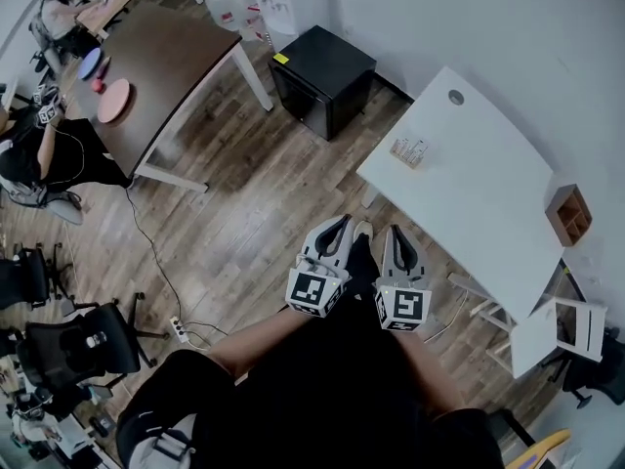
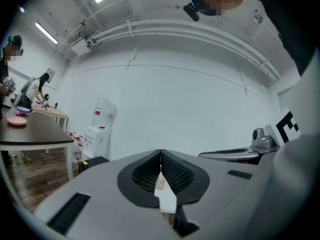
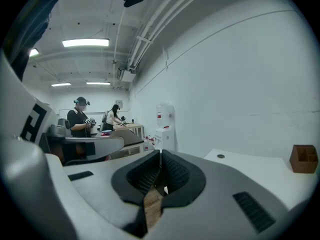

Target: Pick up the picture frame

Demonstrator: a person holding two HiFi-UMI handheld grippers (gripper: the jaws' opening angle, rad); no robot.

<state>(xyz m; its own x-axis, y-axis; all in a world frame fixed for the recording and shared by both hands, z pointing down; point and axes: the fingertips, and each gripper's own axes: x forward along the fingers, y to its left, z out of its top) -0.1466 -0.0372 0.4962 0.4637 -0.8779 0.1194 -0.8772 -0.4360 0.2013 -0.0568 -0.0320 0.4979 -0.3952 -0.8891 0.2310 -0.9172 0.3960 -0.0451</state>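
Note:
A small flat picture frame [image 1: 408, 151] lies on the white table [image 1: 488, 193] near its left edge. Both grippers hover side by side over the wooden floor, short of the table's near edge and pointing toward it. My left gripper [image 1: 341, 226] is shut with nothing between its pads [image 2: 160, 154]. My right gripper [image 1: 398, 234] is shut too, and its pads [image 3: 160, 153] hold nothing. In the right gripper view the white table [image 3: 260, 171] stretches ahead to the right, and the frame does not show clearly there.
A wooden box [image 1: 569, 214] [image 3: 304, 159] stands at the table's far right. A black cabinet [image 1: 322, 78] sits beyond the table's left end, near a water dispenser [image 2: 100, 126]. A brown table [image 1: 166, 62] with people lies far left. A white chair [image 1: 559, 327] and an office chair [image 1: 88, 345] stand nearby.

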